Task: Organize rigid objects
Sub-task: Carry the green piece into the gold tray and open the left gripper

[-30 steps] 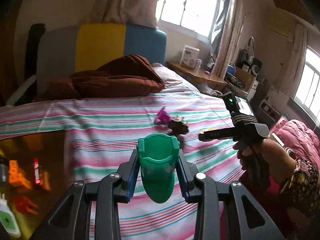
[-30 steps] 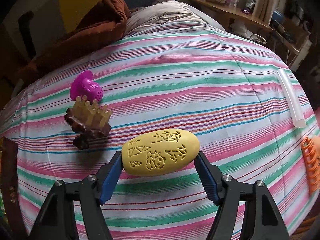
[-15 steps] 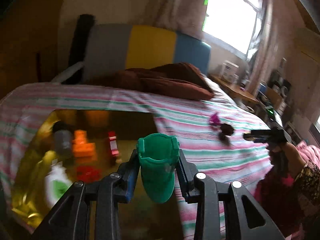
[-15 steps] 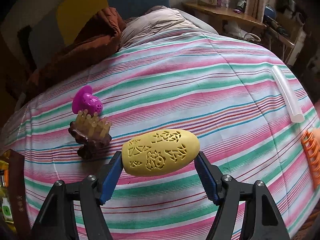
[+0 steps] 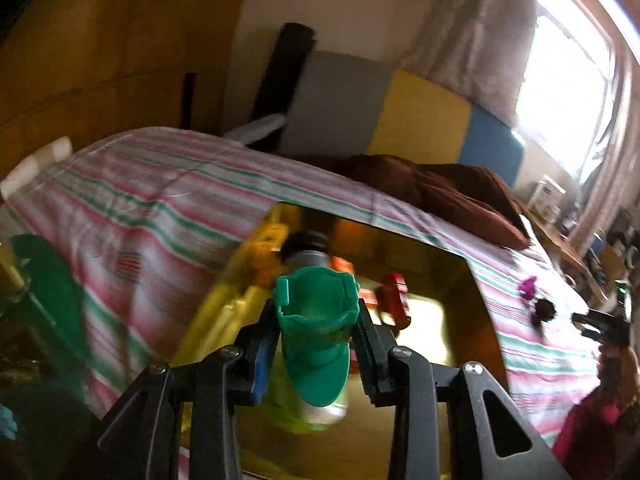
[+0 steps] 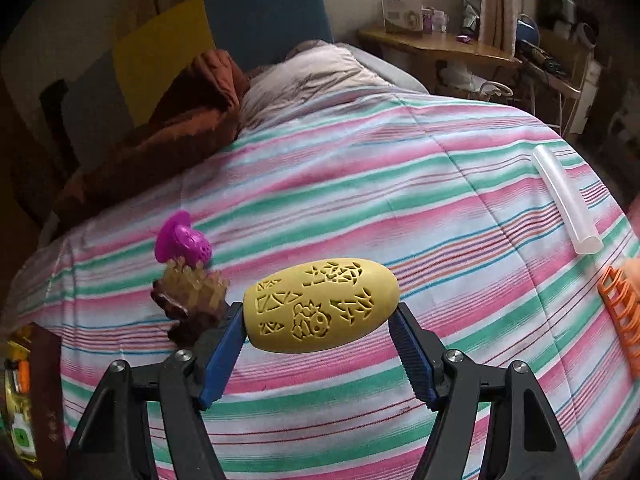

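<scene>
My left gripper point(image 5: 316, 336) is shut on a green plastic cup-shaped piece point(image 5: 316, 336), held over a brown cardboard box point(image 5: 486, 320) that lies on the striped bed. Inside the box are a red item point(image 5: 394, 300), orange pieces and a bottle with a green label point(image 5: 316, 412), all blurred. My right gripper point(image 6: 318, 338) is shut on a yellow carved oval piece point(image 6: 320, 304) above the bedspread. Just left of it on the bed stand a brown and tan pronged object point(image 6: 190, 300) and a magenta plastic piece point(image 6: 182, 240).
A clear tube point(image 6: 566, 200) and an orange slatted item point(image 6: 622, 312) lie at the bed's right edge. A brown blanket point(image 6: 180, 120) and pillow point(image 6: 304, 76) sit by the headboard. A bedside table point(image 6: 436, 44) holds a white carton. The person's other hand point(image 5: 612, 356) shows at the far right.
The left gripper has swung left with the green piece, from over the bedspread to over the cardboard box. The right gripper has risen a little, holding the yellow piece.
</scene>
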